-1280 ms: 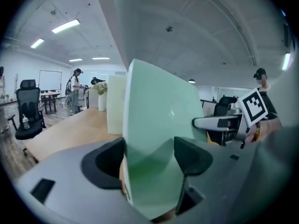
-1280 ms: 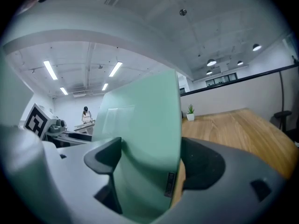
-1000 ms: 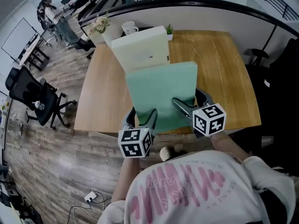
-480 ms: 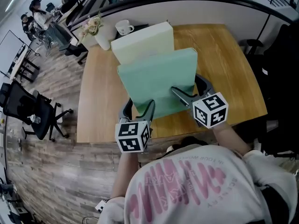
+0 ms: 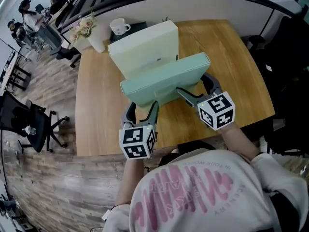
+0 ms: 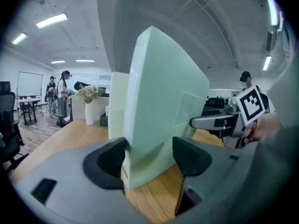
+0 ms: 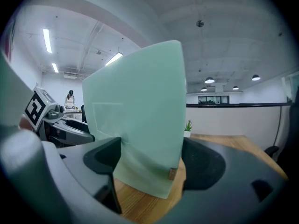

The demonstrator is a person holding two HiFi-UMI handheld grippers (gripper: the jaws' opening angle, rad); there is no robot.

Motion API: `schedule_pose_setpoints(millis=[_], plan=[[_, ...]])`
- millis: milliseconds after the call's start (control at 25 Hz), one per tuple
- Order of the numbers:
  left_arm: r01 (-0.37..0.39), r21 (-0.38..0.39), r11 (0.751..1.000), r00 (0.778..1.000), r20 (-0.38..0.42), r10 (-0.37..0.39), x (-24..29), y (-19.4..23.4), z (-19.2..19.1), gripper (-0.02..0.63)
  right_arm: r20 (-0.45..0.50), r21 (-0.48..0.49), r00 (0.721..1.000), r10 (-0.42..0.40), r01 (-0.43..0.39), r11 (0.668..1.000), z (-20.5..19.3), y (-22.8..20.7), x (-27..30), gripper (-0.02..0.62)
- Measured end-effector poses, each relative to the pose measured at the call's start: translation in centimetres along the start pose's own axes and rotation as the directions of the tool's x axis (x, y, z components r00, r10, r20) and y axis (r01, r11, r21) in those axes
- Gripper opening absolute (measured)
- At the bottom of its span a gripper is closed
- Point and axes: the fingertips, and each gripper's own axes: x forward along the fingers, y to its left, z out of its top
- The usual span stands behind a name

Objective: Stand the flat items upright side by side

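A mint-green flat pad (image 5: pixel 164 79) stands on its long edge on the wooden table (image 5: pixel 231 62), nearly upright. Close behind it a cream pad (image 5: pixel 142 47) stands upright too. My left gripper (image 5: pixel 141 111) is shut on the green pad's lower left corner (image 6: pixel 163 111); its jaws have just been closing with the pad between them. My right gripper (image 5: pixel 195 87) is shut on the lower right corner (image 7: pixel 140 120), a pad pressing on each face. The cream pad (image 6: pixel 117 106) shows just past the green one in the left gripper view.
A white vase of flowers (image 5: pixel 89 30) and a white mug (image 5: pixel 118 26) stand at the table's far left corner. A small potted plant (image 7: pixel 188 127) sits at the back. A low wall runs behind the table. An office chair (image 5: pixel 24 124) is on the floor at left.
The green pad has tipped from leaning back toward me to nearly upright and has shifted closer to the cream pad. Both grippers moved forward with it.
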Motion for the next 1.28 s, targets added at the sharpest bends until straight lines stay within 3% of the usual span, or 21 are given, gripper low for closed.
schedule_pose_setpoints(millis=[360,520,1280], plan=[[0.013,-0.059,0.998,1.0,-0.002,-0.014,3.2,1.5,0.8,0.318,-0.003,-0.023,1.0,0.011,-0.011,1.0,1.2,-2.0,3.7,0.397],[0.002,-0.038,0.999,1.0,-0.02,-0.003,4.0,2.5,1.1,0.314,-0.008,-0.051,1.0,0.022,-0.023,0.998,2.0,-2.2,5.0,0.398],[-0.048,-0.016,0.999,0.998,-0.028,0.048,6.1,5.1,1.7,0.307,-0.028,0.0,0.998,0.06,-0.06,0.998,1.7,-2.8,8.7,0.398]])
